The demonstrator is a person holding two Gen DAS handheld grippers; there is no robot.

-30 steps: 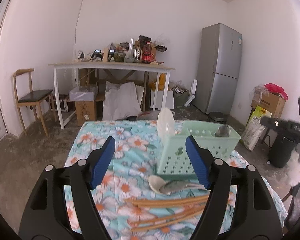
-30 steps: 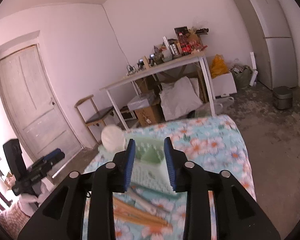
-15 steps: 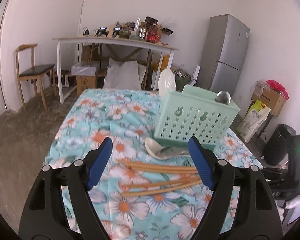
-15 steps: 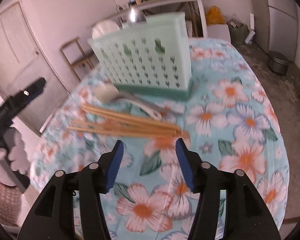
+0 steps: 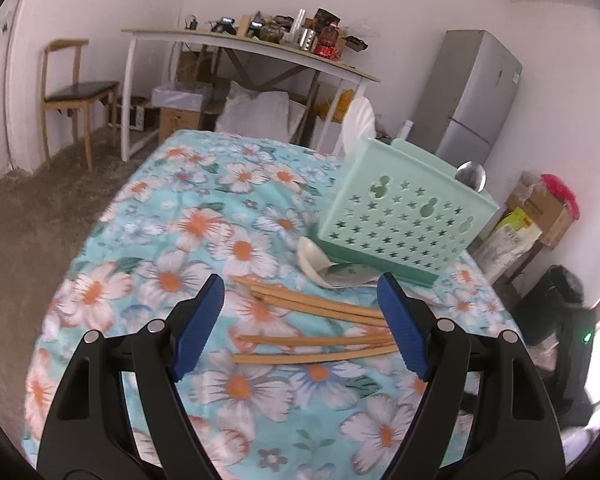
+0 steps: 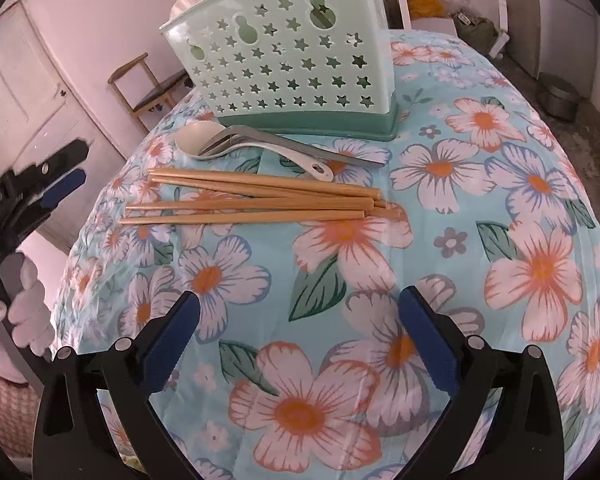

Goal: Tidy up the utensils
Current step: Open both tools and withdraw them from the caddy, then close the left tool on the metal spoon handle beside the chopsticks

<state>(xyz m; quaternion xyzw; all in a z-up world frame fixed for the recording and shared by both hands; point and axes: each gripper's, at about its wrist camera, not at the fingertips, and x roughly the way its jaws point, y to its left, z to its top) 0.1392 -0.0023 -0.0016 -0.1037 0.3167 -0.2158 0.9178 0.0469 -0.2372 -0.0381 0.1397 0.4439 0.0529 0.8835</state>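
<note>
A mint-green perforated utensil basket (image 5: 400, 216) (image 6: 288, 60) stands on the floral tablecloth (image 6: 380, 240). A white spoon bowl (image 5: 360, 120) and a round metal one (image 5: 471, 174) stick up out of it. In front of it lie a white spoon (image 6: 204, 138) (image 5: 312, 256) and a grey metal spoon (image 6: 300, 144), overlapping. Nearer lie several wooden chopsticks (image 6: 260, 200) (image 5: 312, 320). My left gripper (image 5: 300, 284) hangs open just short of the chopsticks' thin ends. My right gripper (image 6: 300, 298) is low over bare cloth short of the chopsticks, its jaws opening with nothing between them.
The left gripper (image 6: 66, 168), held by a white-gloved hand (image 6: 24, 308), shows at the table's left edge in the right wrist view. Behind the table are a chair (image 5: 72, 92), a cluttered white desk (image 5: 260, 52) and a fridge (image 5: 472, 96). Boxes (image 5: 540, 208) stand on the right.
Both grippers have come down toward the table and tipped downward. The right jaws have spread from narrow to wide. The left view has rolled, so the basket looks tilted.
</note>
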